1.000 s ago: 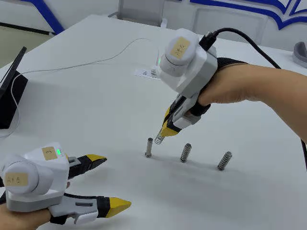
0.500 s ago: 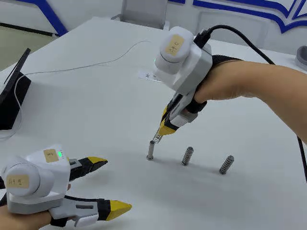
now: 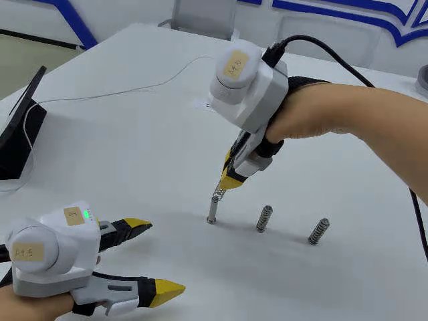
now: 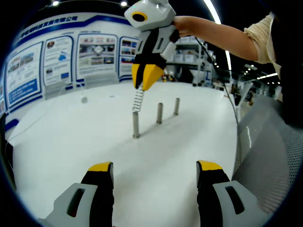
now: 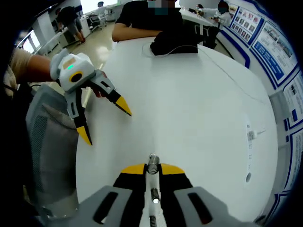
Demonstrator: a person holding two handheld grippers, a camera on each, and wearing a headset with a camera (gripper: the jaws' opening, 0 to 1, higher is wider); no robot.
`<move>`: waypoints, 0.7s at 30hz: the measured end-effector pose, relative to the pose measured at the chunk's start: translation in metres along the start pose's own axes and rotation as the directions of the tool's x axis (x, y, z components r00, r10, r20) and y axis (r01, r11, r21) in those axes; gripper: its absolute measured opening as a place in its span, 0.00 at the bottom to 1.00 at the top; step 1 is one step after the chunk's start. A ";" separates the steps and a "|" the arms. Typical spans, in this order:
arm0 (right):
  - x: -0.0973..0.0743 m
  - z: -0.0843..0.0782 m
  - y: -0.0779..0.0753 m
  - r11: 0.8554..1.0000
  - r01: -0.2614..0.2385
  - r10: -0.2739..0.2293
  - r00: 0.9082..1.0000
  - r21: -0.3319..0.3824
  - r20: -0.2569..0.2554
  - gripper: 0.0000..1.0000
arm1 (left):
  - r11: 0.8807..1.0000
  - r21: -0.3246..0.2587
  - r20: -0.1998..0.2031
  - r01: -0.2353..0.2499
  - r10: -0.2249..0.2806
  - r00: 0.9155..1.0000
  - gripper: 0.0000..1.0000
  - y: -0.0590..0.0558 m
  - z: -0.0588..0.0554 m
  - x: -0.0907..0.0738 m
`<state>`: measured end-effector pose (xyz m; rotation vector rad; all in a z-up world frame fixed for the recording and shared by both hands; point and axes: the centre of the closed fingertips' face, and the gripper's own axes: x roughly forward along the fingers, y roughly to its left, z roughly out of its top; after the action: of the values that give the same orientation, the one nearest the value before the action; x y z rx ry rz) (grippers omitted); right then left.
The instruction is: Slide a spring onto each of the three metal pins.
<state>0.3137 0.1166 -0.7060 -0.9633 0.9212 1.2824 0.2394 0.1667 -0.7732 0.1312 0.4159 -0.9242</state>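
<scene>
Three upright metal pins stand in a row on the white table. The left pin (image 3: 212, 212) has a spring (image 3: 217, 195) meeting its top, and my right gripper (image 3: 228, 182) is shut on that spring from above. The middle pin (image 3: 264, 219) and the right pin (image 3: 318, 231) each carry a spring. In the right gripper view the spring (image 5: 152, 163) sticks out between the yellow tips. My left gripper (image 3: 155, 259) is open near the table's front left, holding nothing. In the left gripper view the pin (image 4: 136, 126) and spring (image 4: 138, 100) stand ahead.
A black device (image 3: 17, 134) with a thin white cable (image 3: 114, 90) lies at the left edge of the white table (image 3: 134, 154). A small white label (image 3: 202, 103) lies behind the right gripper. A person in black sits at the far side (image 5: 156, 19).
My right gripper has moved left and lowered the spring, bringing it from beside the left pin to its top. The left gripper has stayed in place.
</scene>
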 end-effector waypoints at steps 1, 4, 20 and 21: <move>0.000 0.000 0.000 1.000 0.000 0.000 1.000 -0.001 -0.002 0.12 | 1.000 -0.001 0.000 0.000 0.000 1.000 0.72 0.000 0.000 0.000; 0.001 0.000 -0.001 1.000 -0.002 0.002 1.000 -0.003 -0.006 0.12 | 1.000 -0.002 0.000 -0.002 0.002 1.000 0.72 0.001 -0.001 -0.001; 0.009 0.000 -0.001 1.000 -0.017 0.017 0.999 -0.006 -0.027 0.12 | 1.000 -0.007 0.001 -0.006 0.006 1.000 0.72 0.002 -0.002 -0.001; 0.010 0.000 -0.001 1.000 -0.020 0.019 0.999 -0.006 -0.029 0.12 | 1.000 -0.009 0.002 -0.007 0.007 1.000 0.72 0.003 -0.002 -0.002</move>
<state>0.3157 0.1201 -0.7148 -0.9821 0.9512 1.2915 0.2400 0.1700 -0.7743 0.1234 0.4175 -0.9157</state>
